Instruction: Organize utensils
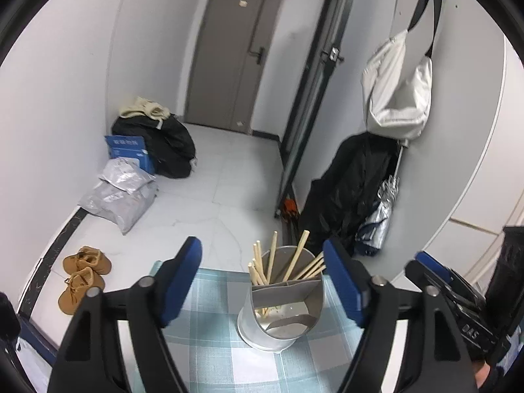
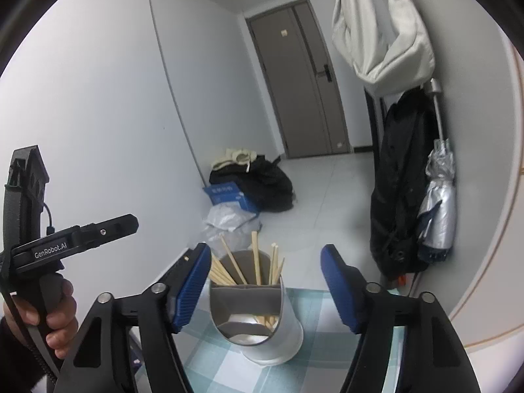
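Silver holder, tan chopsticks, blue-and-white checked cloth, blue-padded claws.

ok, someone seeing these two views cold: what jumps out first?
The metal cylindrical utensil holder with its bundle of wooden chopsticks, standing on the blue-and-white checked tablecloth at the table's edge. Framing it, the open left gripper and open right gripper with blue pads, nothing held. Behind, a white bag hangs on the right wall.
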Demonstrator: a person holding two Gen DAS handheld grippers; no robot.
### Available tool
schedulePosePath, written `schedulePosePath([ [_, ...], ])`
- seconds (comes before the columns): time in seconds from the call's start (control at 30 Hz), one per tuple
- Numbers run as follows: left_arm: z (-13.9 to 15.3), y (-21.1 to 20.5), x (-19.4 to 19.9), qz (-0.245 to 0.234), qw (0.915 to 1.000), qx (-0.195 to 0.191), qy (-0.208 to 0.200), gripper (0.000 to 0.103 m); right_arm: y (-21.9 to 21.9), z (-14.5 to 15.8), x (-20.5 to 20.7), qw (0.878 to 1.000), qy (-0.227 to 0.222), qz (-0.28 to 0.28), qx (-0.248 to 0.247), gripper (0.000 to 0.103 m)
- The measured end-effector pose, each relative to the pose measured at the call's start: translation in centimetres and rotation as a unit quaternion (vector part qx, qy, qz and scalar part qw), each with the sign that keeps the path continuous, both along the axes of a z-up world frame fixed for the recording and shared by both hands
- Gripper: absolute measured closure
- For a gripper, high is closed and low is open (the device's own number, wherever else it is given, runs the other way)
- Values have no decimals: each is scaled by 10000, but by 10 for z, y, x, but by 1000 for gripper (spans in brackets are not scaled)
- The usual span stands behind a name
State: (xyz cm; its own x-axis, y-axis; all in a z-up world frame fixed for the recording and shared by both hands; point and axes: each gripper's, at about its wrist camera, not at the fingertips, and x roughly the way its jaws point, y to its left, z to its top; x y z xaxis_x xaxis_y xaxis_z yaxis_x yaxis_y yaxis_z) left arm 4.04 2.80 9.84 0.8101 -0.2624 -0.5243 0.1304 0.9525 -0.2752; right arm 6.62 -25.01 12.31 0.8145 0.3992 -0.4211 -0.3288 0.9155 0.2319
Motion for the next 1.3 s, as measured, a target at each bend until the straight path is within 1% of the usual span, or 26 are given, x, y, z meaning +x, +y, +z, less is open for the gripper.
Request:
schedulePosePath([
  [0.07,1,1,-5,169,9998,48,-50,25,1,2,-11,9999,-127,-41,-39,26],
  [0.13,2,1,-12,279,9995,98,-114,23,2,4,-19,9997,-242,-73,-72,19],
  [0.2,2,1,-19,420,9987,183,-218,20,4,5,-32,9992,-365,-97,-107,16],
  [0.33,2,0,-31,561,9970,341,-414,10,7,3,-47,9988,-451,-106,-152,9],
  [0.43,0,0,-40,623,9956,425,-550,10,9,-1,-56,9985,-480,-156,-190,4],
  [0.57,-5,1,-46,662,9948,478,-608,8,9,-7,-62,9981,-532,-211,-232,3],
  [0.7,-10,0,-48,665,9939,558,-677,7,6,-13,-68,9974,-596,-333,-227,0],
  [0.77,-14,-2,-46,622,9938,651,-657,7,5,-16,-68,9973,-587,-390,-205,0],
  [0.83,-18,-2,-45,685,9927,726,-677,7,3,-20,-69,9972,-571,-440,-201,0],
  [1.0,-34,4,-48,883,9912,670,-724,7,6,-27,-68,9971,-518,-481,-286,0],
  [1.13,-44,0,-43,770,9927,722,-582,7,7,-30,-68,9964,-531,-556,-362,0],
  [1.23,-42,-5,-44,708,9918,835,-662,7,7,-31,-68,9964,-506,-571,-371,0],
  [1.3,-40,-6,-45,689,9917,813,-715,7,9,-32,-67,9963,-495,-580,-401,0],
])
